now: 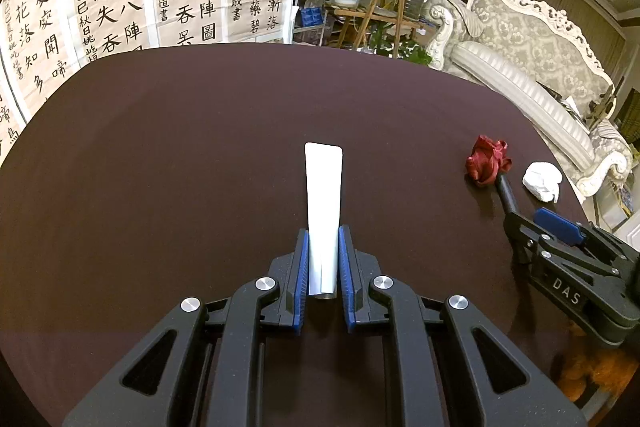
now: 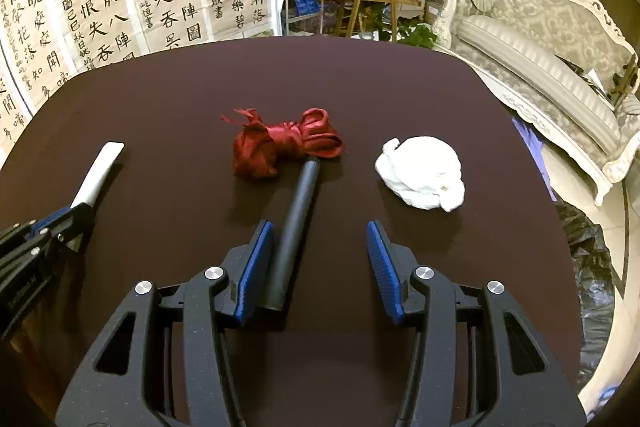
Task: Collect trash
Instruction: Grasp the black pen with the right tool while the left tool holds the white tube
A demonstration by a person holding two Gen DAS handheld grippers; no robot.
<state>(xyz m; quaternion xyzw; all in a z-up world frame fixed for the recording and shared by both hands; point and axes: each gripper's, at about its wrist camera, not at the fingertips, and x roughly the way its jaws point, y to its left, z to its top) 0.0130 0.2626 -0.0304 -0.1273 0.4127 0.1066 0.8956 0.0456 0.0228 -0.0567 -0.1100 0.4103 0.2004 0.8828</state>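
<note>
The left tool [image 1: 323, 243] is clamped on a flattened white tube [image 1: 323, 195] that sticks out forward over the dark tabletop [image 1: 180, 147]. The right tool [image 2: 320, 251] has its jaws apart and grips nothing; a black stick [image 2: 296, 223] lies on the tabletop beside its left pad. The stick's far end touches a bundle of red ribbon [image 2: 280, 143]. To the right of the ribbon, apart from it, sits a crumpled white tissue [image 2: 424, 173].

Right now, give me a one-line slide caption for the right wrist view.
Open right gripper over dark tabletop, black stick beside its left finger, red ribbon and crumpled white tissue ahead.
</note>
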